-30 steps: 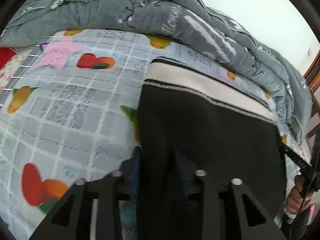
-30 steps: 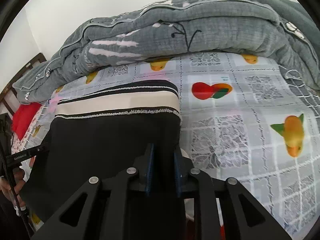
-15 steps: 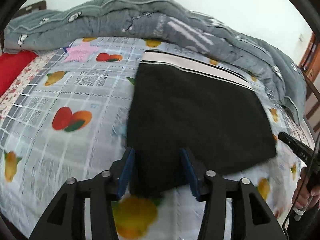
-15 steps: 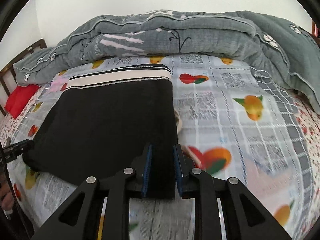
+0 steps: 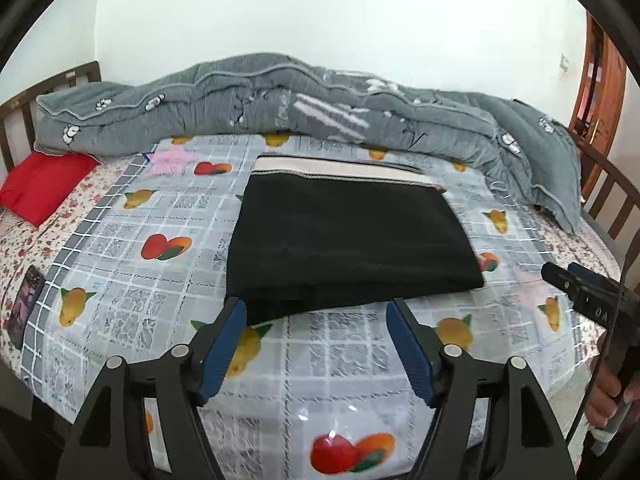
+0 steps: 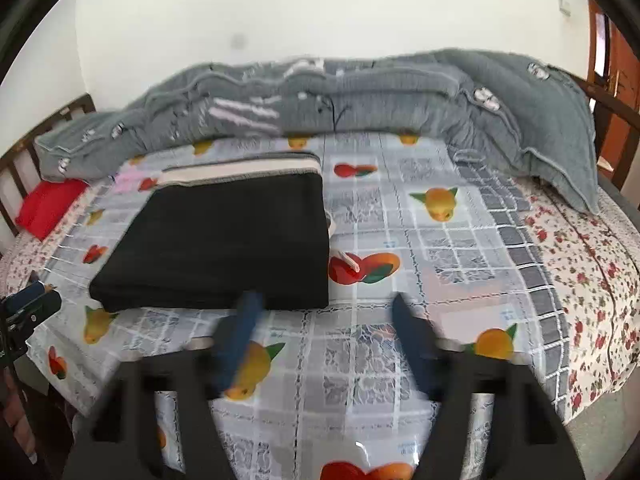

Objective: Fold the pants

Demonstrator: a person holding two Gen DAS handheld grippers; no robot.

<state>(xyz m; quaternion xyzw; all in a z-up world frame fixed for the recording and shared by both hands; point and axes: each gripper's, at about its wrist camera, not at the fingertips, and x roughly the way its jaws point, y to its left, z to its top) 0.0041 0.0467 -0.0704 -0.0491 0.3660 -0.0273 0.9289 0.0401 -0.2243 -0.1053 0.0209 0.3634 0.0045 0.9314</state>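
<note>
Left wrist view: the left gripper point(image 5: 316, 312) has its jaws spread wide, having just been opening, with nothing between them; its blue pads point(image 5: 222, 354) sit just short of the near edge of the pants point(image 5: 344, 240). The pants lie folded into a flat black rectangle in the middle of the bed point(image 5: 120, 248), on a grey checked sheet printed with fruit, with the cream-and-black striped waistband at the far edge. A grey quilt point(image 5: 280, 100) is bunched along the far side of the bed, and a red pillow point(image 5: 40, 188) lies at far left. Right wrist view: the right gripper point(image 6: 324, 320), motion-blurred, has also just been opening; its jaws stand apart, empty, near the pants' near right corner. A hand point(image 5: 610, 396) holds the right gripper's handle.
</note>
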